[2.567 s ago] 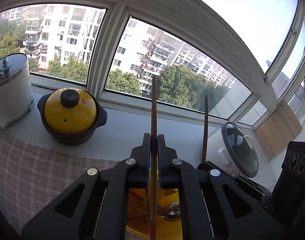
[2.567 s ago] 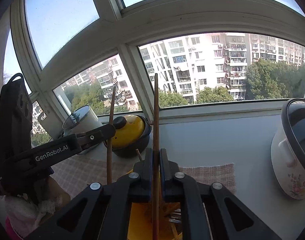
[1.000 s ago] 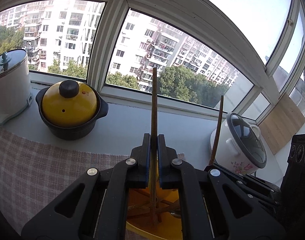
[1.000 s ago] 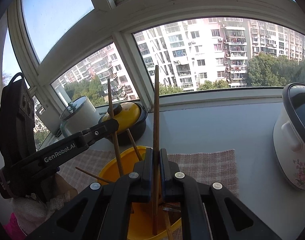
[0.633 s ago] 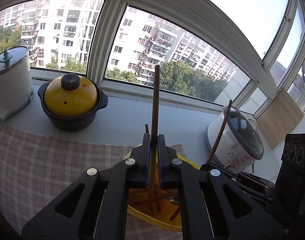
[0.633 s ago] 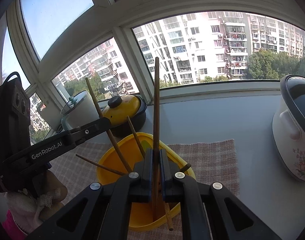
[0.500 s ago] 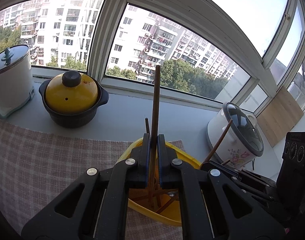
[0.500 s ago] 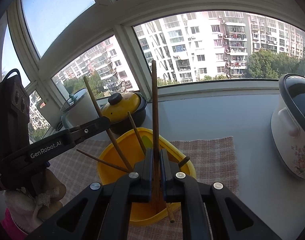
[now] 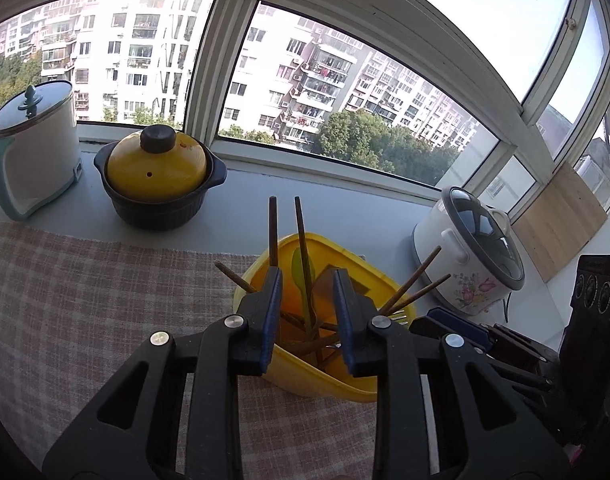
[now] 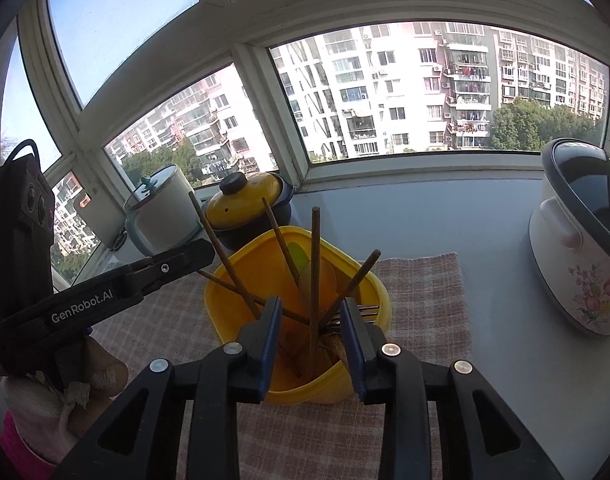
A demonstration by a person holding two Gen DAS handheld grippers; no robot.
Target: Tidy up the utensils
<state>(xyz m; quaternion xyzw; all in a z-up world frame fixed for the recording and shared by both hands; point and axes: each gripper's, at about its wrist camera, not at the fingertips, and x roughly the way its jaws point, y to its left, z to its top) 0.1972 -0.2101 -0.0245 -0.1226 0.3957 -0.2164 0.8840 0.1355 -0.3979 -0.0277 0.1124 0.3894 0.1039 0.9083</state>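
Slender wooden chopsticks (image 10: pixel 314 264) lean inside glossy yellow tub (image 10: pixel 225 320).

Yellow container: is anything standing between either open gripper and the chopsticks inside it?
Nothing visible does. The left gripper and right gripper both sit open just in front of the yellow container, with the wooden chopsticks leaning upright in it, directly ahead between the jaws.

Both tongs (image 9: pixel 307 312) (image 10: pixel 311 332) now open, chopsticks (image 10: pixel 315 276) released into yellow bin (image 10: pixel 241 272).
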